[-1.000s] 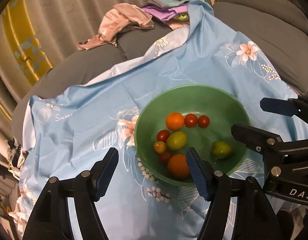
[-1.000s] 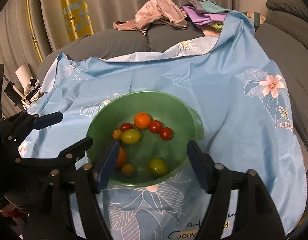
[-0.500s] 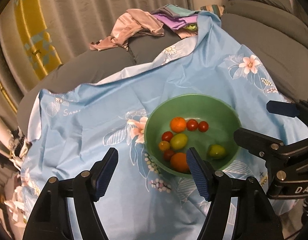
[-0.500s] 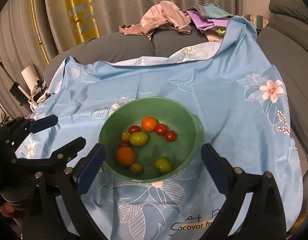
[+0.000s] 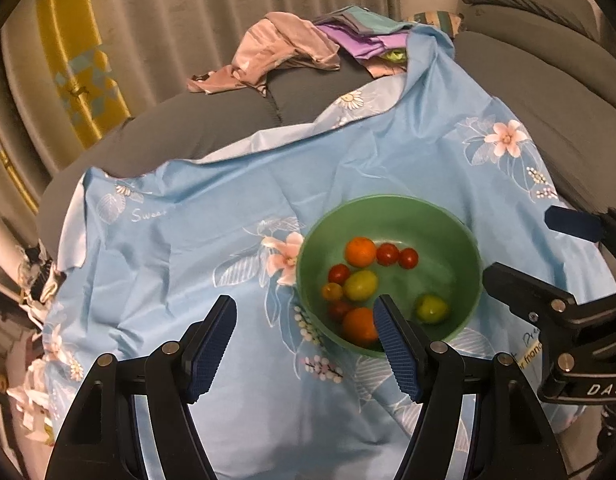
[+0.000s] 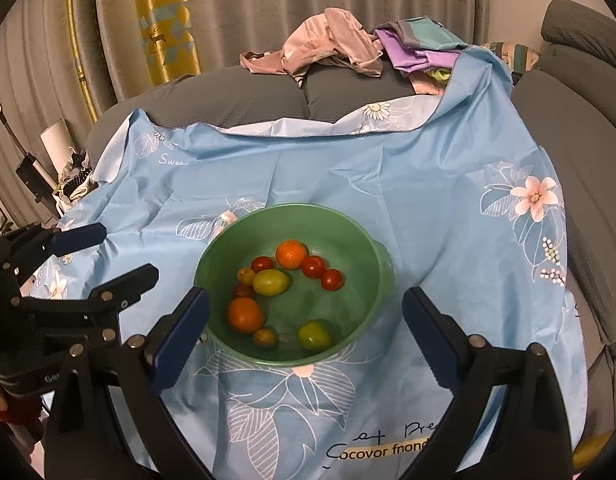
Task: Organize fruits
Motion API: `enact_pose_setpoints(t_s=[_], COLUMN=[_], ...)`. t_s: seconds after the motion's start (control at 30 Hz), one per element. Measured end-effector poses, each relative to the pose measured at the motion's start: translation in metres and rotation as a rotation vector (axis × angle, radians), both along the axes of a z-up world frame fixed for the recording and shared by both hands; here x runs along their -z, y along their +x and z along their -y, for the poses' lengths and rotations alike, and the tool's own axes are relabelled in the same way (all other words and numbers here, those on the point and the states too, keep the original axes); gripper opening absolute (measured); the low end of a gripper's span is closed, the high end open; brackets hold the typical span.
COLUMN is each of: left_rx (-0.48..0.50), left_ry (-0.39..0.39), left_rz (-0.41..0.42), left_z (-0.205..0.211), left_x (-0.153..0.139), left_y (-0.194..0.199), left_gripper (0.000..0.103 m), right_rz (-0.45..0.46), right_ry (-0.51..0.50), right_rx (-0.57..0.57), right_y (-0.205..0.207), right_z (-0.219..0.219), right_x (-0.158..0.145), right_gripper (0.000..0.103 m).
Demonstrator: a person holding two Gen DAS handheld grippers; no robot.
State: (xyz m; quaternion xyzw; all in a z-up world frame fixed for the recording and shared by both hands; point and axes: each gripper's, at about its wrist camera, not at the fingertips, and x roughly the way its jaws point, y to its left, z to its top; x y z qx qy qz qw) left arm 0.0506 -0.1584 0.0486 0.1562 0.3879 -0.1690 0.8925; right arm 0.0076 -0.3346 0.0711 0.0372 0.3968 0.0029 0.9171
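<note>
A green bowl (image 5: 464,248) stands on a blue flowered cloth (image 5: 196,240); it also shows in the right wrist view (image 6: 348,224). Inside lie two oranges (image 6: 291,254), several red tomatoes (image 6: 313,266) and green-yellow fruits (image 6: 270,282). My left gripper (image 5: 304,344) is open and empty, above the cloth just left of the bowl's near rim. My right gripper (image 6: 304,340) is open wide and empty, above the bowl's near side. Each gripper shows at the edge of the other's view.
The cloth covers a grey sofa (image 6: 268,96). A pile of pink and purple clothes (image 6: 336,44) lies on the sofa back. Grey and yellow curtains (image 6: 164,20) hang behind. Clutter sits on the floor at the left (image 6: 40,168).
Both grippers have pulled back and up from the bowl, which looks smaller now. The right gripper's jaws have opened wider. The fruits have not moved.
</note>
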Motion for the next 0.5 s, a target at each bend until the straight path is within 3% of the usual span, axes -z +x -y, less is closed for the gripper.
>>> enact_pose_setpoints(t_s=[0.5], left_rx=[-0.016], left_ry=[0.007], left_rz=[0.0], left_z=[0.0023], left_x=[-0.0024], left_y=[0.0072], left_gripper=[0.071], right_rz=[-0.016], right_ry=[-0.012], right_rx=[-0.01], right_y=[0.0029], right_z=[-0.0004], right_x=[0.0037], right_gripper=[0.098])
